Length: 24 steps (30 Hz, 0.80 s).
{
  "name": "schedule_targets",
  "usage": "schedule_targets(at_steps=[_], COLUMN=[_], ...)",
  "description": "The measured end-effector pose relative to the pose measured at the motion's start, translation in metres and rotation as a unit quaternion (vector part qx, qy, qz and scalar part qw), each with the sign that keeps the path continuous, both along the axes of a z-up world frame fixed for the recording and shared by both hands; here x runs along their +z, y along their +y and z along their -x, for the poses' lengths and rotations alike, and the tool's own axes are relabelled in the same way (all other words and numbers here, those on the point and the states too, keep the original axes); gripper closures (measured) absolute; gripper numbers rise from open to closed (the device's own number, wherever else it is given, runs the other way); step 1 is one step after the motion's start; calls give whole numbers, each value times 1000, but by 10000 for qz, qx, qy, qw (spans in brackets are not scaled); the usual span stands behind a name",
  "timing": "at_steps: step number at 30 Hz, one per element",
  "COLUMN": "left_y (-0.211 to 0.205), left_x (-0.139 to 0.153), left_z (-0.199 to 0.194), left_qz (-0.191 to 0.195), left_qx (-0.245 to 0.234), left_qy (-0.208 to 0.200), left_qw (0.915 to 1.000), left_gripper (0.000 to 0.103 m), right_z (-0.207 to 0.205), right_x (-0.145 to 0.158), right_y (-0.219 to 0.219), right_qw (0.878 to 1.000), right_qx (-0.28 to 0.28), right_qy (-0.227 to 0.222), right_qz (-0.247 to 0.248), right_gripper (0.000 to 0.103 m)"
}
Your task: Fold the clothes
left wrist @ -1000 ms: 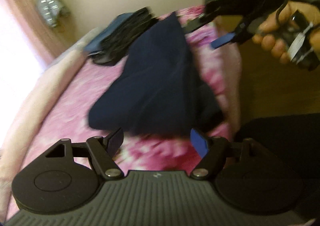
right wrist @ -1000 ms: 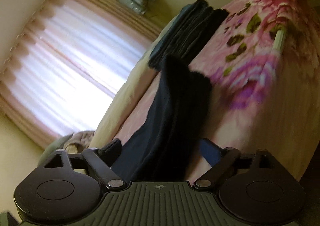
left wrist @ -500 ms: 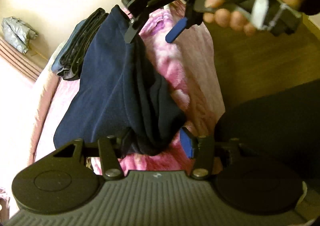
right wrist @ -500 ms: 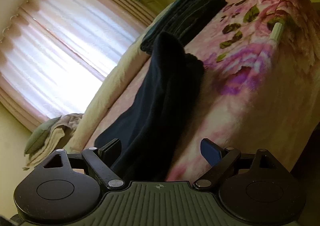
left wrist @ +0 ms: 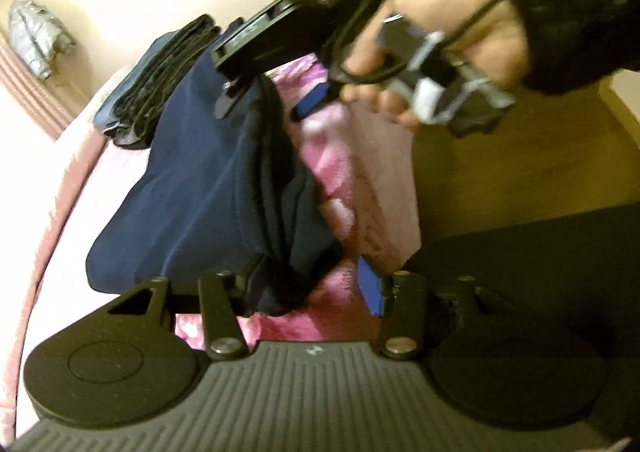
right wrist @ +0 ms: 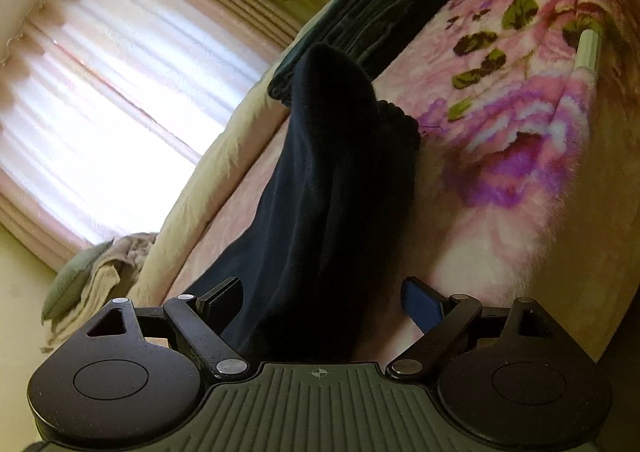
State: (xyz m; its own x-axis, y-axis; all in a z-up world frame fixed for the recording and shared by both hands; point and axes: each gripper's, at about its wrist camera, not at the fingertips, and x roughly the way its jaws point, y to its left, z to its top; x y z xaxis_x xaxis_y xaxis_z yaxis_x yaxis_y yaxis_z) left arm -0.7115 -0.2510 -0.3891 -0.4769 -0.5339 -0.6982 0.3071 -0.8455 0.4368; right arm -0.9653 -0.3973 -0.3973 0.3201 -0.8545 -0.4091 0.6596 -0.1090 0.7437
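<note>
Lying on the pink floral blanket (right wrist: 516,156): one navy garment (left wrist: 208,188), bunched lengthwise, just in front of a stack of folded dark clothes (right wrist: 380,12). Left gripper (left wrist: 312,284): jaws closing, the garment's near end between them, blue pad clear of the cloth. Right gripper (right wrist: 320,298): jaws spread wide, straddling the garment's other end without pinching it.

My left camera sits low and close over the bed (left wrist: 360,156), looking down along it toward the far wall. My right camera is just as close but looks flatter, toward the window (right wrist: 104,100) at the left of its frame. Both see the dark blue cloth (left wrist: 208,188) and the folded pile (right wrist: 380,8) behind it.
</note>
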Motion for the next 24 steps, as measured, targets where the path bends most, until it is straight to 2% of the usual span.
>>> schedule_targets(at_steps=[3,6,8,12,15,18,20,22,23,24], left_y=[12,18,18,2,-22,-40,-48,-45,-43,-37], left_x=[-5,-3,6,32,44,44,38,26,20,14], left_z=[3,2,-3,-21,-29,-25,-17,-4,2,7], left_qz=[-27,47,108,218,74,-285,-612,-771,-825,-696], left_qx=[-319,-294,-139,396,932,1146,1130,979,906,856], left_qy=[-165,-59,147,787,1219,1460,1442,1123,963,797], left_qw=[9994,9995,9997,9959,9881,9822,9812,9858,9878,9907], left_gripper=[68,68,67,65,62,59,59,59,59,56], right_z=[7,22,38,64,69,66,69,75,82,88], right_x=[1,3,6,18,26,29,26,19,9,1], right_y=[-8,-12,-12,-9,-14,-25,-32,-38,-40,-41], right_qw=[10000,9995,9982,9966,9974,9978,9972,9955,9946,9942], right_qx=[1,-244,-523,-819,-695,-574,-700,-924,-1013,-1029], right_qy=[-40,-205,-300,-74,74,166,188,184,-7,-149], right_qz=[28,-8,-49,82,181,281,175,-52,-211,-278], right_gripper=[15,15,15,15,15,15,15,15,15,17])
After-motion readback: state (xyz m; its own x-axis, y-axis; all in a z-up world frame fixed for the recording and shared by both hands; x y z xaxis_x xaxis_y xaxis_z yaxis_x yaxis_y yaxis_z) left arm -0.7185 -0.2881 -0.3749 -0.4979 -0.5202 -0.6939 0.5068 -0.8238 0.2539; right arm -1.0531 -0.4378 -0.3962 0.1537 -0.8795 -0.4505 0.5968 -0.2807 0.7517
